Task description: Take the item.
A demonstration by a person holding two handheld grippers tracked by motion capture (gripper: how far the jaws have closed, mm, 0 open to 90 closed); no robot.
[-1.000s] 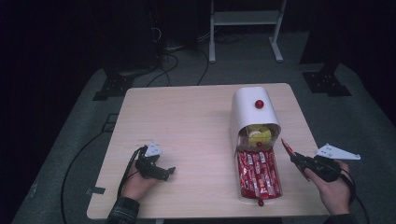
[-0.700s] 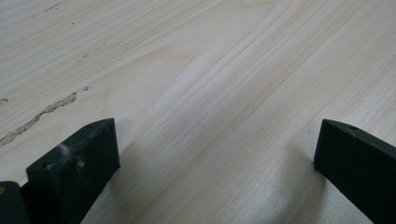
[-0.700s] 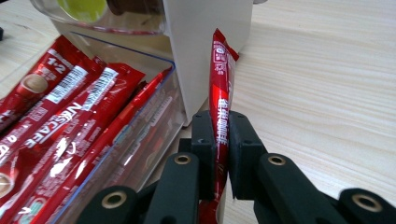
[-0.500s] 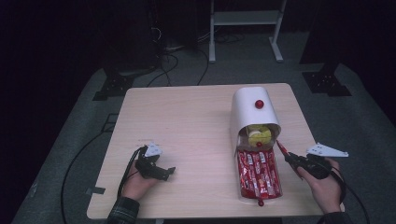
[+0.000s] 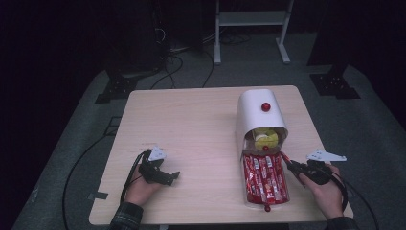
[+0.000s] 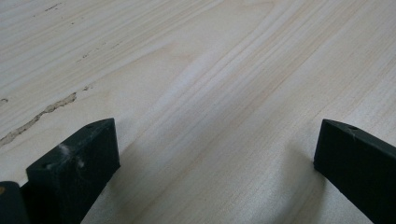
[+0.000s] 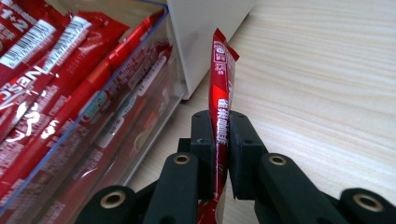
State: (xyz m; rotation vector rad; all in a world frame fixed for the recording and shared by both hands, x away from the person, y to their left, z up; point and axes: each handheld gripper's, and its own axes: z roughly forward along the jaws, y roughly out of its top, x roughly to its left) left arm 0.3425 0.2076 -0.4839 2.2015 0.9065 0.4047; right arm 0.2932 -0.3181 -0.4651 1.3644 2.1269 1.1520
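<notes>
Lowered toward the worktop (image 5: 191, 124) beside the clear tray (image 5: 249, 201), the right gripper (image 7: 219, 135) is clamped on a red sachet (image 7: 222, 74); the left gripper (image 6: 215, 154) is held apart, well left of the tray.

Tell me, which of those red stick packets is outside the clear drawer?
The red packet pinched between the right gripper's jaws, held over the table just right of the clear drawer. The other red packets lie inside it.
</notes>
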